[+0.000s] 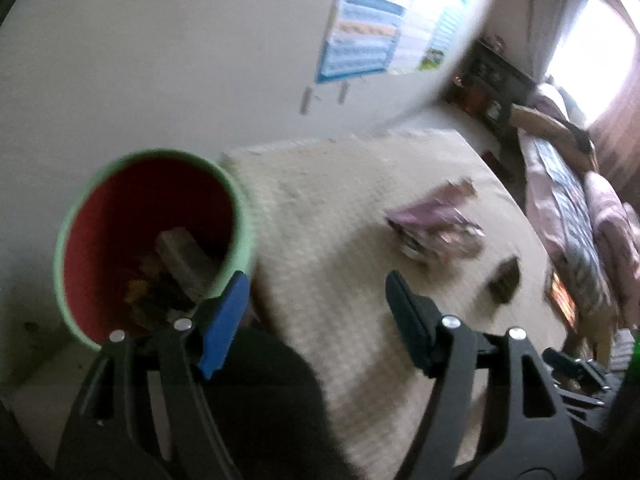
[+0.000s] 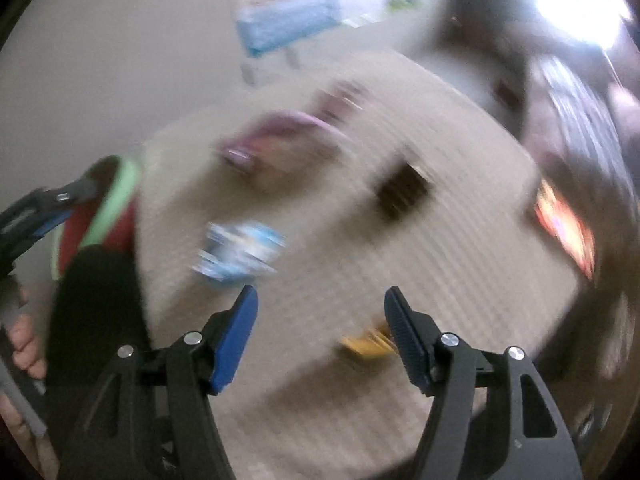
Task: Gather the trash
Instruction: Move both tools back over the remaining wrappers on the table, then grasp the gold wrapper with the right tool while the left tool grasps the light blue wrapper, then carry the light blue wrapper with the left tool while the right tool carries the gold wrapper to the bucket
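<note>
A round bin [image 1: 152, 240], green outside and red inside, stands on the floor beside a beige mat [image 1: 340, 200] and holds several wrappers. My left gripper [image 1: 316, 292] is open and empty, its left finger over the bin's rim. On the mat lie a crumpled pink wrapper [image 1: 436, 224] and a dark brown wrapper [image 1: 506, 280]. The right wrist view is blurred: my right gripper [image 2: 320, 308] is open and empty above the mat. Ahead of it lie a blue-white wrapper [image 2: 240, 252], a yellow wrapper [image 2: 364, 346], the pink wrapper [image 2: 280, 140] and the brown wrapper [image 2: 404, 190]. The bin [image 2: 108, 208] shows at left.
A pale wall with a blue poster [image 1: 368, 40] rises behind the mat. A bed with pink covers [image 1: 580, 220] lies at the right, with an orange packet [image 1: 562, 300] on the floor beside it. A dark shelf unit [image 1: 496, 80] stands far back. A hand [image 2: 24, 344] shows at left.
</note>
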The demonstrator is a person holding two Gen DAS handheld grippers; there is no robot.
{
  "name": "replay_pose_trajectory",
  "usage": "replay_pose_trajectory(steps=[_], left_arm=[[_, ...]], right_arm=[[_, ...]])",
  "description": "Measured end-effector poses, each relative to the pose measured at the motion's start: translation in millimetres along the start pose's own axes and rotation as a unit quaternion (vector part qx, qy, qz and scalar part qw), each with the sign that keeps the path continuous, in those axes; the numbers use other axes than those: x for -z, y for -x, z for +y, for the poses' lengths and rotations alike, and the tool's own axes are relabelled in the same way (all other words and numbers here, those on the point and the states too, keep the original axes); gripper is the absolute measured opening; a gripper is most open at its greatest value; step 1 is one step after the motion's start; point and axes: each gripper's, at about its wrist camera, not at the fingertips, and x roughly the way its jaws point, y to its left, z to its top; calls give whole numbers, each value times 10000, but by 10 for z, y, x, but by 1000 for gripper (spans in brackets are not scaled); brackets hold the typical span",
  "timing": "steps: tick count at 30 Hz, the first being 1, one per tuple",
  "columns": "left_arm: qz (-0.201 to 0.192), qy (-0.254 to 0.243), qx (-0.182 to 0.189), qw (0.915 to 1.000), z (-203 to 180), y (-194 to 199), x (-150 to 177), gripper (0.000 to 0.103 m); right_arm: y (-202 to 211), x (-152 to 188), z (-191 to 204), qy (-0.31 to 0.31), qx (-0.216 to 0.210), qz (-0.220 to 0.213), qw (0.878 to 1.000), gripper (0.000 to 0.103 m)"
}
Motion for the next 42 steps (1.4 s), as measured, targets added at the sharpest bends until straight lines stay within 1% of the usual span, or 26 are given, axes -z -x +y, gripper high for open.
replay_pose_trajectory(steps=[2, 3, 6, 7, 8, 9, 10, 11, 12, 14, 15, 19, 21, 25, 29, 31, 32, 34, 35, 38, 42], left_arm=[[108, -158, 91, 9998, -165, -31, 82, 68], [148, -216, 129, 9996, -219, -41, 112, 68], [287, -422, 221, 9985, -437, -105, 182, 68], [306, -502, 226, 9980, -498, -112, 212, 68], [316, -565, 223, 9977, -537, -122, 220, 68], [339, -659, 224, 9970, -595, -140, 232, 68], [364, -702, 247, 9966, -626, -155, 240, 68], [413, -753, 299, 9959, -669, -180, 247, 68], [450, -778, 323, 9954, -692, -198, 248, 69], [525, -829, 385, 9944, -757, -264, 246, 69], [579, -848, 417, 9938, -801, -317, 246, 69], [813, -927, 501, 9911, -936, -538, 257, 69], [947, -967, 495, 9896, -984, -649, 287, 69], [1283, -1098, 486, 9844, -1049, -814, 452, 69], [1398, -1183, 525, 9817, -1049, -848, 581, 68], [1457, -1138, 584, 9810, -1024, -871, 604, 57], [1488, -1121, 601, 9807, -1015, -880, 611, 47], [1494, -1100, 645, 9805, -1001, -876, 609, 36], [1465, -1116, 640, 9808, -998, -867, 605, 33], [1312, -1130, 659, 9827, -990, -784, 573, 31], [1009, -1139, 597, 9866, -953, -597, 479, 31]], right_arm=[[-72, 108, -245, -344, 66, 156, 9993, 64], [-126, 148, -344, -534, 14, 268, 9982, 64], [-283, 261, -530, -1000, -340, 506, 9931, 64], [-331, 278, -558, -1071, -442, 562, 9917, 62], [-358, 305, -556, -1095, -526, 600, 9908, 59], [-378, 320, -546, -1092, -619, 654, 9899, 45], [-398, 316, -531, -1068, -730, 702, 9891, 38], [-378, 290, -490, -1037, -781, 702, 9891, 38], [-346, 278, -446, -937, -717, 619, 9911, 38], [-296, 242, -407, -808, -755, 460, 9928, 37], [-261, 227, -394, -776, -793, 364, 9932, 37], [-161, 176, -391, -726, -673, 75, 9951, 37], [-106, 165, -412, -757, -652, -5, 9950, 38], [2, 125, -422, -735, -634, -108, 9952, 38], [20, 80, -374, -717, -675, -162, 9950, 38], [44, 67, -346, -693, -700, -176, 9950, 38], [42, 52, -322, -672, -702, -189, 9951, 38], [57, 12, -272, -641, -722, -230, 9951, 39], [60, -7, -247, -630, -734, -250, 9950, 39], [97, -42, -197, -569, -757, -319, 9950, 39], [121, -87, -138, -525, -826, -345, 9946, 40]])
